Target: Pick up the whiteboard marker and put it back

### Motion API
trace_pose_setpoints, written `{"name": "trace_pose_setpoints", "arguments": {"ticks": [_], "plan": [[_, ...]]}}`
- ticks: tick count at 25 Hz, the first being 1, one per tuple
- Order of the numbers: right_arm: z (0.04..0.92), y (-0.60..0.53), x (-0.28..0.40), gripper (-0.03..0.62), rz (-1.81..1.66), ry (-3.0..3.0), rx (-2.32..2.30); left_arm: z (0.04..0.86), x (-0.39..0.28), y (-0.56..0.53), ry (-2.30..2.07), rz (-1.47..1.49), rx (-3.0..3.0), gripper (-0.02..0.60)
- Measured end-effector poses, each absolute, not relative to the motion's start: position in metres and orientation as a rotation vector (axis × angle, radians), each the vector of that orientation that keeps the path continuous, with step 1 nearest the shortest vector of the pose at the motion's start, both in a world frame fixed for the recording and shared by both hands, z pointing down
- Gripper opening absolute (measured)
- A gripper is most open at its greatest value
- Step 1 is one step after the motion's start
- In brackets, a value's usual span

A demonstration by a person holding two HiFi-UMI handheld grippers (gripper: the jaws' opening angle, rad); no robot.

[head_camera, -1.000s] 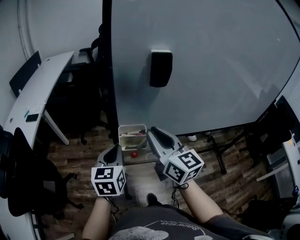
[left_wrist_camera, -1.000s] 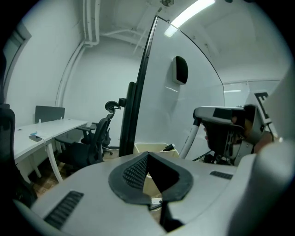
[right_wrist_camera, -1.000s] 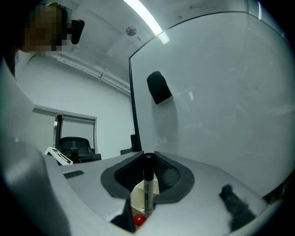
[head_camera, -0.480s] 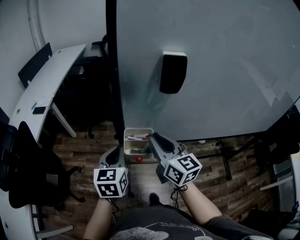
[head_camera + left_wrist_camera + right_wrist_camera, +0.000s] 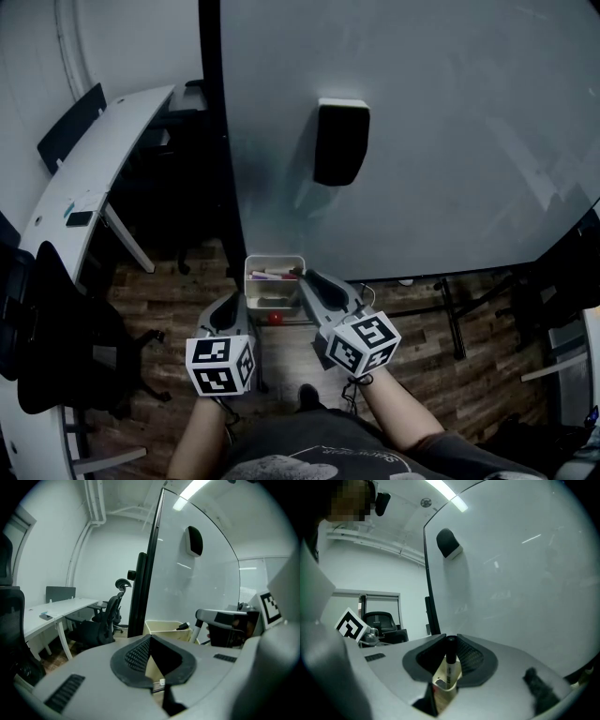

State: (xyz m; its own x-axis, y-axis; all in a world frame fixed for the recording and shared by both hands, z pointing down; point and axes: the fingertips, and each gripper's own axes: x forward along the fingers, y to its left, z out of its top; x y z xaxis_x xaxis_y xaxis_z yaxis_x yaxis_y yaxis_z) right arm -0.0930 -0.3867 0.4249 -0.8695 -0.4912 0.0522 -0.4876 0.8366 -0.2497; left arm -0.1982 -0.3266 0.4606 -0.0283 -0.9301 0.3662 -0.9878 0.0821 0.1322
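Observation:
A whiteboard marker (image 5: 450,662) with a black cap stands upright between the pads of my right gripper (image 5: 449,640), which is shut on it. In the head view the right gripper (image 5: 306,276) reaches to the right edge of a cream box (image 5: 254,302) below the whiteboard (image 5: 441,122); the held marker is hidden there. Other markers (image 5: 270,274) lie in the box. My left gripper (image 5: 231,300) hangs just left of the box, fingertips together and nothing in them (image 5: 150,637). The left gripper view shows the box (image 5: 161,626) straight ahead.
A black eraser (image 5: 340,141) sticks to the whiteboard above the box. A white desk (image 5: 94,178) and black office chairs (image 5: 56,347) stand to the left. A small red object (image 5: 273,318) lies on the wooden floor under the box.
My right gripper has sunk a little with the marker, staying beside the box. The head view has tilted up along the whiteboard. The left gripper has hardly moved.

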Motion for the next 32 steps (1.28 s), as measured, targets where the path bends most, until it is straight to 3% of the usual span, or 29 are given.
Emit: {"name": "trace_pose_setpoints", "arguments": {"ticks": [32], "plan": [[0.395,-0.354,-0.033,0.081,-0.279,2.869,-1.05,0.455,-0.173,-0.276,-1.949,0.204,2.0,0.014]]}}
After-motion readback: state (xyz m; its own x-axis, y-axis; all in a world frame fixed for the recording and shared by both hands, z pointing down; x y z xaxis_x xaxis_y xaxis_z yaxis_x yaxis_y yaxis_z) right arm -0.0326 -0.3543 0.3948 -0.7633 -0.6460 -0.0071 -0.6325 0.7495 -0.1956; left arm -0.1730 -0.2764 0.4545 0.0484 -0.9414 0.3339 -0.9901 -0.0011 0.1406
